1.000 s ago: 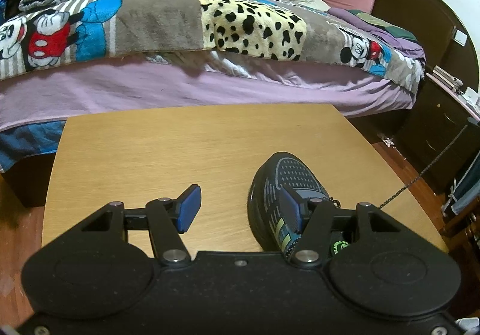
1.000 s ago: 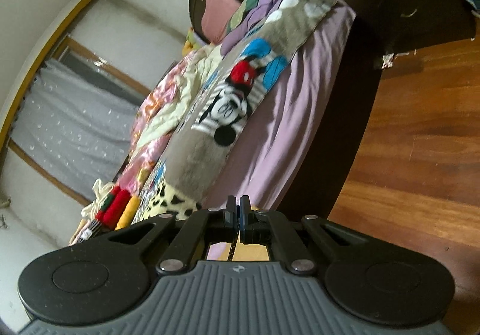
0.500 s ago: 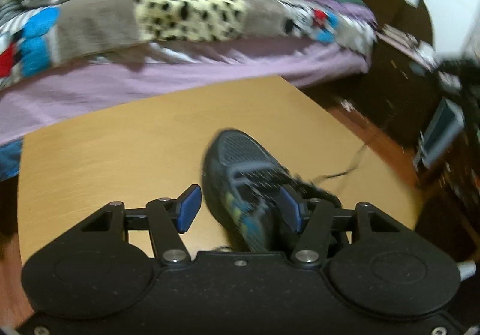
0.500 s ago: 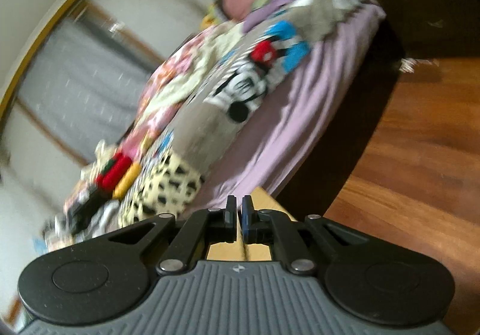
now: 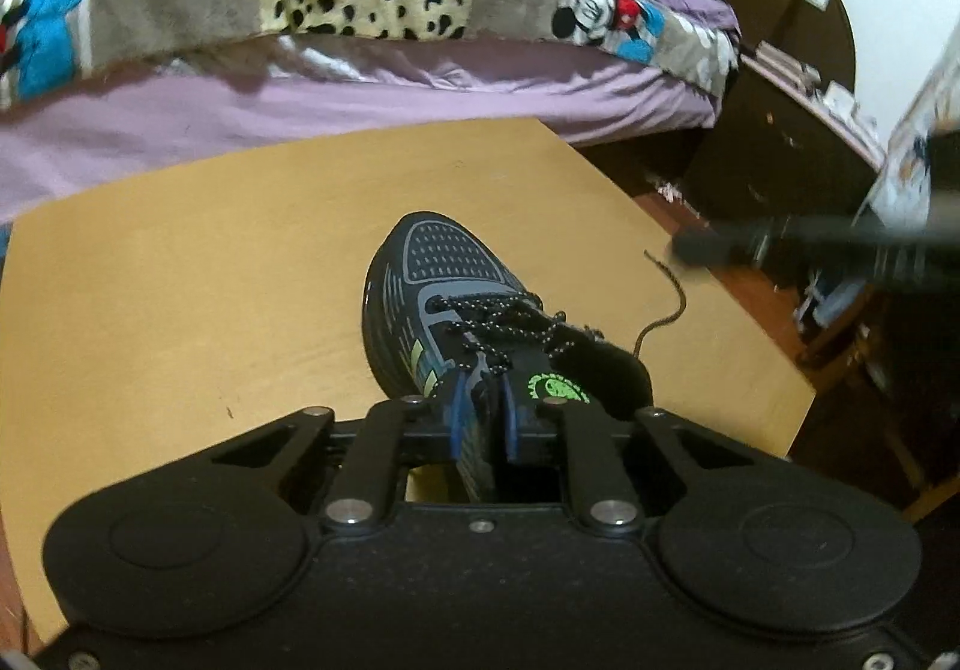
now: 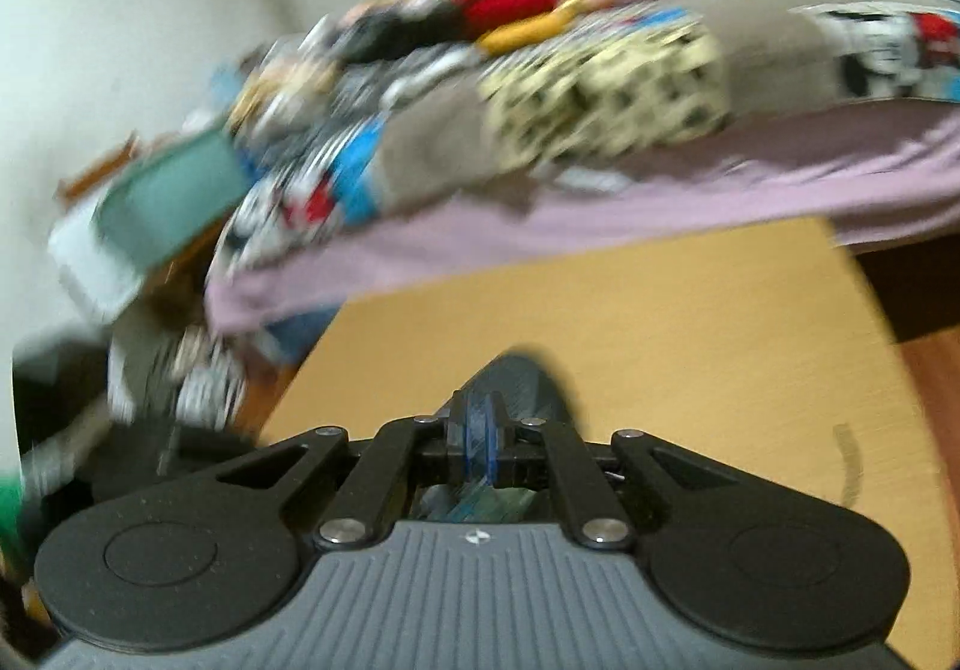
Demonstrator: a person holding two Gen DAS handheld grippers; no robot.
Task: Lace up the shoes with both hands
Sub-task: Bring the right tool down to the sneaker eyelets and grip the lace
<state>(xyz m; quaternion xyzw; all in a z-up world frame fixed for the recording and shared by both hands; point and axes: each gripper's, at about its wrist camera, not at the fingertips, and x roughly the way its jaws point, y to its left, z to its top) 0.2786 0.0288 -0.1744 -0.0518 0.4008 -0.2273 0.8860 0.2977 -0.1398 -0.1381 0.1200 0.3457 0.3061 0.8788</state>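
The shoe [image 5: 444, 274] is stood on the table [image 5: 180, 280], toe towards the bed [image 5: 360, 88], with its upper rows already crossed by lace. The left gripper [image 5: 481, 418] is set at the shoe's near end. Its jaws have just been closing, and the edge of the upper beside the tongue is pinched between the narrow-set pads. The right gripper [image 6: 478, 445] is held shut, its pads almost together, just behind the shoe.

Several slips can be expected from here. The pinch is taken on soft fabric close to its edge, so the shoe may be twisted or tipped if the lace is pulled hard sideways, and the upper may be drawn out of the pads. The loose lace end [image 5: 666, 310] is left trailing towards the table's right edge, where it may be dragged off or missed. The right gripper is seen heavily smeared, so a fast approach is judged likely, and the shoe may be knocked.

Much is hard to read. The heel and lower eyelets are covered by the left gripper's body. In the right wrist view everything is blurred, and it cannot be told whether anything is caught between those pads. The second lace end is not found in either view.
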